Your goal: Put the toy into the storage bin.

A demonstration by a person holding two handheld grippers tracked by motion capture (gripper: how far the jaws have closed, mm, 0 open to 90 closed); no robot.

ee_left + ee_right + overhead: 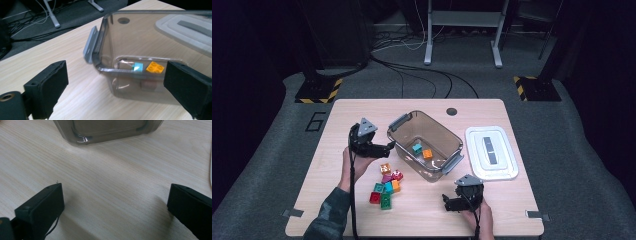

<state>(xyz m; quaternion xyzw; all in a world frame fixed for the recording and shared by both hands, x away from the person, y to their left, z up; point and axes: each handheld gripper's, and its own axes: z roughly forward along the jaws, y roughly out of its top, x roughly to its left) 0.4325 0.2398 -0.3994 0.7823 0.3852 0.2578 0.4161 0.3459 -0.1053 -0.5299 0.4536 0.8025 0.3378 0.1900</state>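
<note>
We judge the work to be loading toy bricks into the clear plastic bin (424,145), and the next pick turns on where the loose pile of bricks (385,188) lies from each hand-held gripper. The left hand-held gripper (384,147) hangs just beside the bin's near-left corner, jaws spread wide with nothing between them; the pile sits on the table (342,120) just behind and below it, toward the person. The right hand-held gripper (448,201) rests further off, to the pile's other side, its jaws likewise wide apart and empty over bare wood. We take the left as the nearer hand. The bin's long axis runs diagonally, from the far left to the near right. We count two bricks inside, a teal brick (138,67) and an orange brick (155,67), about eight in the pile, one bin, and one white lid (491,152) beyond the bin.
</note>
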